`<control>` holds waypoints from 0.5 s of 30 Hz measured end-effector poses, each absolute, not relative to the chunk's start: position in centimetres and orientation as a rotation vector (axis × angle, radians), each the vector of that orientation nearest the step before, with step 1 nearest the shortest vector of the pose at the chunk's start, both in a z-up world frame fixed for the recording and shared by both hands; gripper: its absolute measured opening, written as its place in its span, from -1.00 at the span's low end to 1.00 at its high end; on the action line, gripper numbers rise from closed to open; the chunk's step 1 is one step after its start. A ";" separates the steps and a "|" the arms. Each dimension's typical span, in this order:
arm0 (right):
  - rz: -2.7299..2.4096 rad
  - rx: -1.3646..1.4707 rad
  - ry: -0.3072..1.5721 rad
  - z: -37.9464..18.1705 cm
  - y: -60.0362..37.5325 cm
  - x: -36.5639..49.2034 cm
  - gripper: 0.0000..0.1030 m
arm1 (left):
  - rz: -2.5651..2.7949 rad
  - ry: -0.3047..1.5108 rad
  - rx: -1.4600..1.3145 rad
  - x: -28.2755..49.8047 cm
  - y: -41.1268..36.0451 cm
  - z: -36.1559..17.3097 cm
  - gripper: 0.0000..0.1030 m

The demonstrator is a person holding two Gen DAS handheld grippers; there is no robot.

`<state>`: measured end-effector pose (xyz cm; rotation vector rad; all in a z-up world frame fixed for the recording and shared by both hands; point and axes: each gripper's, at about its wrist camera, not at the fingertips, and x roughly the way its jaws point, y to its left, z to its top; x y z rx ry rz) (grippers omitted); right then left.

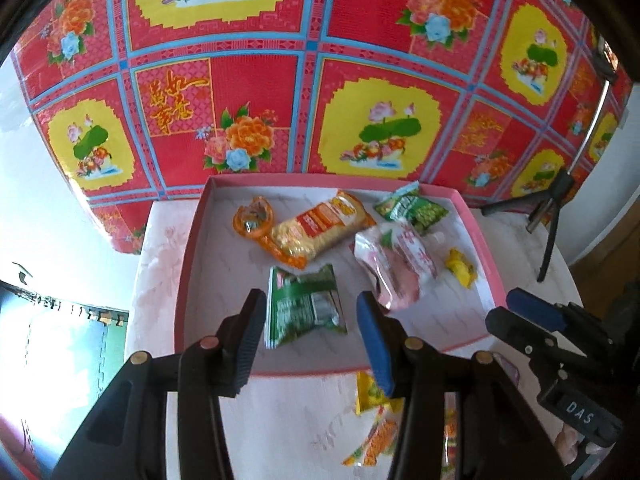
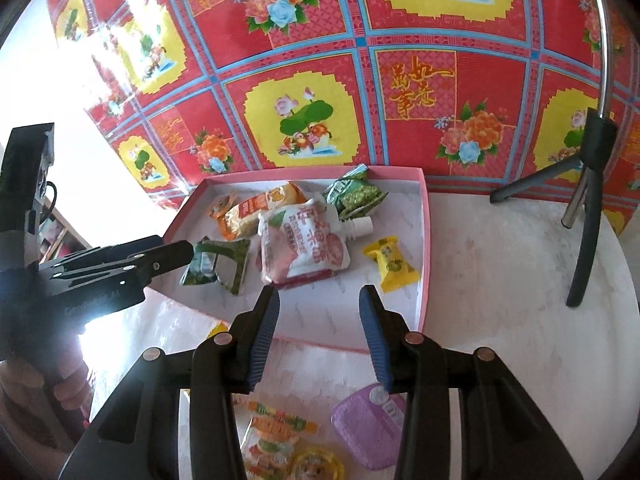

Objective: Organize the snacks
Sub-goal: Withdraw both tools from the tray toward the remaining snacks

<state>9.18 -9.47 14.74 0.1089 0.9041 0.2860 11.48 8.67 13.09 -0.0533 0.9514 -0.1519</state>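
Observation:
A pink tray (image 1: 182, 280) (image 2: 423, 248) on the pale table holds several snacks. A dark green packet (image 1: 306, 306) (image 2: 218, 262) lies at its near side. Behind it lie an orange noodle bag (image 1: 320, 228) (image 2: 252, 212), a pink spouted pouch (image 1: 394, 264) (image 2: 302, 246), a green pea bag (image 1: 412, 206) (image 2: 356, 194) and a small yellow sweet (image 1: 462, 268) (image 2: 390, 264). My left gripper (image 1: 310, 312) (image 2: 176, 254) is open, with its fingers on either side of the green packet. My right gripper (image 2: 318, 304) (image 1: 508, 308) is open and empty, just above the tray's near rim.
Loose snacks lie on the table in front of the tray: a purple packet (image 2: 368, 424), a yellow-orange packet (image 1: 372, 396) (image 2: 272, 432) and a round yellow jelly cup (image 2: 318, 466). A black tripod (image 1: 548, 208) (image 2: 588, 184) stands at the right. A red flowered cloth (image 1: 320, 60) hangs behind.

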 end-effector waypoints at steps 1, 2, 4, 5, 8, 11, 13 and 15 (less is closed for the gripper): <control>0.285 0.108 0.904 14.8 -9.5 9.0 -0.17 | -0.153 0.953 -0.056 11.2 8.7 13.0 -0.05; 0.284 0.107 0.905 14.8 -9.6 8.8 -0.17 | -0.153 0.956 -0.058 11.0 8.6 13.0 -0.05; 0.282 0.107 0.908 14.9 -9.7 8.5 -0.17 | -0.155 0.961 -0.062 10.6 8.5 12.8 -0.05; 0.282 0.105 0.910 14.9 -9.7 8.3 -0.17 | -0.157 0.964 -0.064 10.3 8.5 12.7 -0.05; 0.281 0.094 0.917 14.7 -9.9 7.7 -0.17 | -0.165 0.971 -0.064 9.7 8.2 12.5 -0.05; 0.281 0.091 0.928 14.5 -10.2 7.2 -0.17 | -0.171 0.977 -0.060 9.1 8.0 12.4 -0.05; 0.276 0.090 0.933 14.4 -10.4 7.0 -0.17 | -0.175 0.982 -0.060 8.8 7.8 12.4 -0.05; 0.271 0.088 0.941 14.3 -10.6 6.7 -0.16 | -0.178 0.986 -0.058 8.5 7.6 12.3 -0.05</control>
